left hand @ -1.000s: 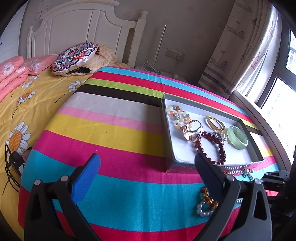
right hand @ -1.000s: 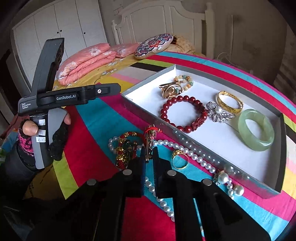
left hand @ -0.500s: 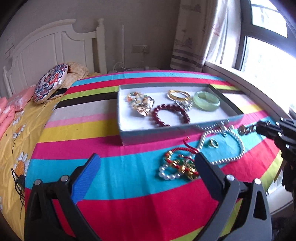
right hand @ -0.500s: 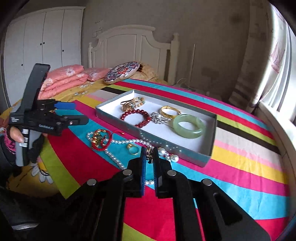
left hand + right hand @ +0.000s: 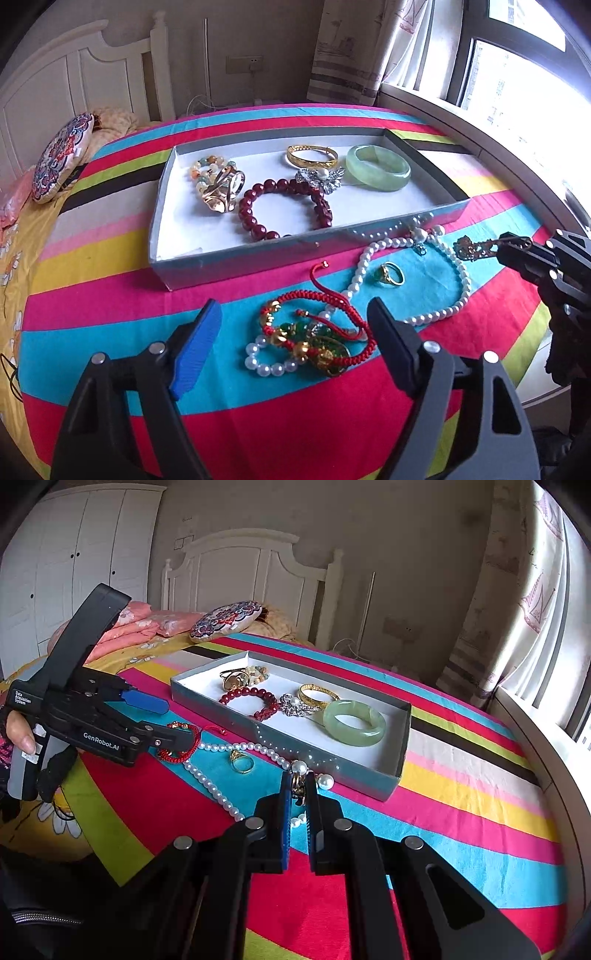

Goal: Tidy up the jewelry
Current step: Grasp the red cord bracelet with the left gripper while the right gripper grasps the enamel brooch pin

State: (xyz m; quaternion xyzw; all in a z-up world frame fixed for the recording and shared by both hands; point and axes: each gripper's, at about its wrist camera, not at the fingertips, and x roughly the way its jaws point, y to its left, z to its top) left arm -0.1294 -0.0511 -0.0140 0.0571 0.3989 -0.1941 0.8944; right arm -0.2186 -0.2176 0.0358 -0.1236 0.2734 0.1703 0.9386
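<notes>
Meanwhile, the left gripper (image 5: 293,341) is held over the near part of the striped bedspread (image 5: 110,295), its jaws parted wide though they have just been closing; between the blue pad on the left and the black pad on the right, but touched by neither, lies the red cord bracelet (image 5: 314,332), tangled with gold and green charms and a short loop of pearls. Just beyond it the pearl necklace (image 5: 413,273) is spread on a blue stripe, with a gold ring (image 5: 392,275) set inside its loop; the necklace's far end lies against the near wall of the grey tray (image 5: 258,258). Inside the tray a dark red bead bracelet (image 5: 284,208), a jade bangle (image 5: 378,168), a gold bangle (image 5: 312,157), a silver brooch (image 5: 320,179) and a pastel bead bracelet (image 5: 210,171) are seen. The right gripper (image 5: 297,788) is closed; a small dark metal ornament (image 5: 474,249) is pinched between its fingertips, held just near of the tray's near right corner.
</notes>
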